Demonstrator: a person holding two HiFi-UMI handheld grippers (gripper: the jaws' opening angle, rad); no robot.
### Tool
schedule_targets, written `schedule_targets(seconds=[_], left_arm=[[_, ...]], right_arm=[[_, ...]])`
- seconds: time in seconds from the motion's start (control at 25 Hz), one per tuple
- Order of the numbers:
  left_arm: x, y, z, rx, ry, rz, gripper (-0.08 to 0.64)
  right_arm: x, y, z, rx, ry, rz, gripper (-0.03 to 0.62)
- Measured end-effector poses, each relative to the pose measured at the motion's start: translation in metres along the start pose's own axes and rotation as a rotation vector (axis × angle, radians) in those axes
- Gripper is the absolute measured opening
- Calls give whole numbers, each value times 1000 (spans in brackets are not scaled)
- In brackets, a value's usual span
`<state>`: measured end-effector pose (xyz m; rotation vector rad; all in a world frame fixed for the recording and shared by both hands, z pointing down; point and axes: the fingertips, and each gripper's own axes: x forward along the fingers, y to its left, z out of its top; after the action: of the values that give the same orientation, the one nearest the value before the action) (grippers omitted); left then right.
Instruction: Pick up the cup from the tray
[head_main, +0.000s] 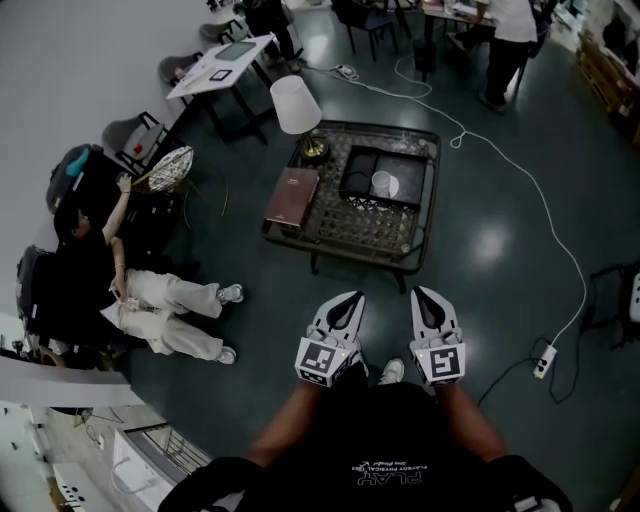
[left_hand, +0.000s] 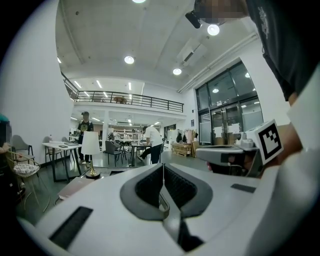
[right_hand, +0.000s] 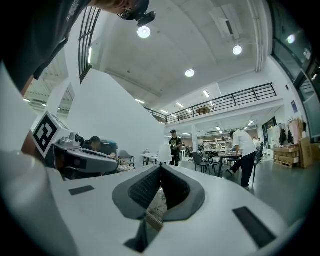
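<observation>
In the head view a small white cup (head_main: 383, 183) stands in a black tray (head_main: 356, 166) on a low dark coffee table (head_main: 352, 228). My left gripper (head_main: 350, 298) and right gripper (head_main: 420, 293) are held side by side over the floor, well short of the table's near edge, both pointing toward it. Both are shut with nothing in them. In the left gripper view the jaws (left_hand: 163, 165) meet at the tip. In the right gripper view the jaws (right_hand: 161, 166) also meet. Neither gripper view shows the cup.
On the table a white-shaded lamp (head_main: 296, 104) stands at the back left and a brown book (head_main: 292, 195) lies left of the tray. A person (head_main: 150, 300) sits on the floor at the left. A white cable (head_main: 540, 205) and power strip (head_main: 545, 360) run along the right.
</observation>
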<state>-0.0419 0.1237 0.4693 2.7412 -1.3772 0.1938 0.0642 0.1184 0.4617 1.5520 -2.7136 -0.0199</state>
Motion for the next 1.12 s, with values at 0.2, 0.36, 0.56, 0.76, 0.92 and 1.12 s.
schedule_targets(seconds=[0.2, 0.36, 0.56, 0.76, 0.92, 1.12], left_arm=[[17, 11, -6, -10, 5, -10, 14], [37, 26, -2, -14, -10, -28, 14], [54, 53, 3, -16, -13, -35, 14], [72, 83, -2, -20, 7, -45, 14], [86, 104, -2, -24, 10, -57, 14], [102, 124, -1, -23, 10, -82, 14]], right_arm=[[17, -7, -5, -5, 8, -1, 9], [39, -14, 0, -15, 25, -13, 9], [71, -21, 1, -29, 29, -12, 9], [105, -24, -4, -29, 35, -14, 9], [131, -27, -2, -39, 72, -20, 9], [154, -29, -6, -45, 85, -31, 9]])
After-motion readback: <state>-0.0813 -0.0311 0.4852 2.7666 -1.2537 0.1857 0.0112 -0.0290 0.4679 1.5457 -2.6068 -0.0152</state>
